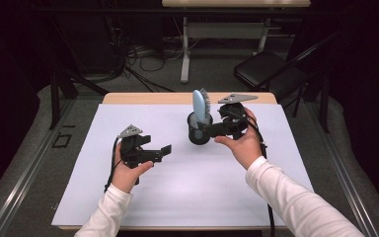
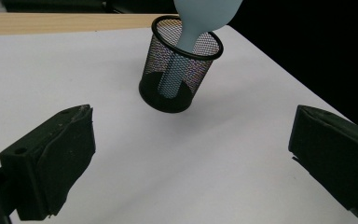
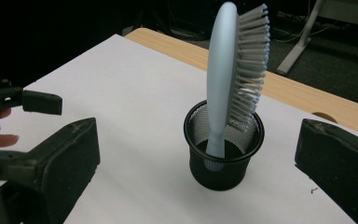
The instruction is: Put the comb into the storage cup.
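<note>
A black mesh cup (image 1: pixel 198 135) stands upright on the white sheet (image 1: pixel 187 187), a little right of centre. In it a pale blue hairbrush (image 1: pixel 200 105) stands handle down, bristles to the right. My right gripper (image 1: pixel 208 126) is open just right of the cup, its jaws pointing at it. In the right gripper view the cup (image 3: pixel 223 158) and brush (image 3: pixel 223 79) sit ahead between the wide-apart jaws, untouched. My left gripper (image 1: pixel 162 152) is open and empty, left of the cup and apart from it. In the left gripper view the cup (image 2: pixel 179 77) lies farther ahead.
The white sheet covers most of a wooden table (image 1: pixel 143 98), whose far edge shows. On the floor behind are a black folding chair (image 1: pixel 266 66), cables and another table's legs (image 1: pixel 185 49). Bare sheet lies in front of both grippers.
</note>
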### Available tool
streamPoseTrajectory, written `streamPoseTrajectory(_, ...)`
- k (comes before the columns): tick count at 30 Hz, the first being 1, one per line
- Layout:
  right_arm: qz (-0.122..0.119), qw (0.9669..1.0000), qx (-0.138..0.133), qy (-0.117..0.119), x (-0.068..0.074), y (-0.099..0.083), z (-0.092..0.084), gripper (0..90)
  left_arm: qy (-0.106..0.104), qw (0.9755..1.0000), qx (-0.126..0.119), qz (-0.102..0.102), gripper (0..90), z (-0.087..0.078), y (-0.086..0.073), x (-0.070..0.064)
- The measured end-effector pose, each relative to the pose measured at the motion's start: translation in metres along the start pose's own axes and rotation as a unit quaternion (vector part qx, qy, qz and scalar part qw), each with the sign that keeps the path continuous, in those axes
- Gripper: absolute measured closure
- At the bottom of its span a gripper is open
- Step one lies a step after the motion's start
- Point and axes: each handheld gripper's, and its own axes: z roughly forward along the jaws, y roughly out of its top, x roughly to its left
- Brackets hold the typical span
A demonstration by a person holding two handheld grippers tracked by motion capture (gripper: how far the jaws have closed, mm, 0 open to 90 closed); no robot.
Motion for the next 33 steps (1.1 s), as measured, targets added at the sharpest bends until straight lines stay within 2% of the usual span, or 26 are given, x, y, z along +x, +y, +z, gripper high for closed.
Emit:
streamPoseTrajectory(12, 0.012, 0.9999, 0.006, 0.007, -0.008, -0.024, -0.017, 0.3, 0.002, 0.9999, 0.005, 0.013, 0.8, -0.003, 0.007, -0.003)
streamPoseTrajectory(16, 0.012, 0.9999, 0.008, 0.003, -0.011, -0.03, -0.021, 0.3, 0.007, 0.9994, 0.013, 0.03, 1.0, -0.008, 0.012, -0.007)
streamPoseTrajectory(21, 0.018, 0.9998, 0.007, -0.004, -0.018, -0.036, -0.027, 0.6, 0.008, 0.9988, 0.022, 0.042, 1.2, -0.014, 0.015, -0.01)
streamPoseTrajectory(26, 0.023, 0.9997, 0.008, -0.009, -0.023, -0.043, -0.035, 1.0, 0.013, 0.9979, 0.03, 0.056, 1.2, -0.023, 0.015, -0.011)
streamPoseTrajectory(33, 0.037, 0.9991, 0.012, -0.017, -0.033, -0.061, -0.047, 1.0, 0.022, 0.9977, 0.029, 0.057, 1.2, -0.038, 0.007, -0.005)
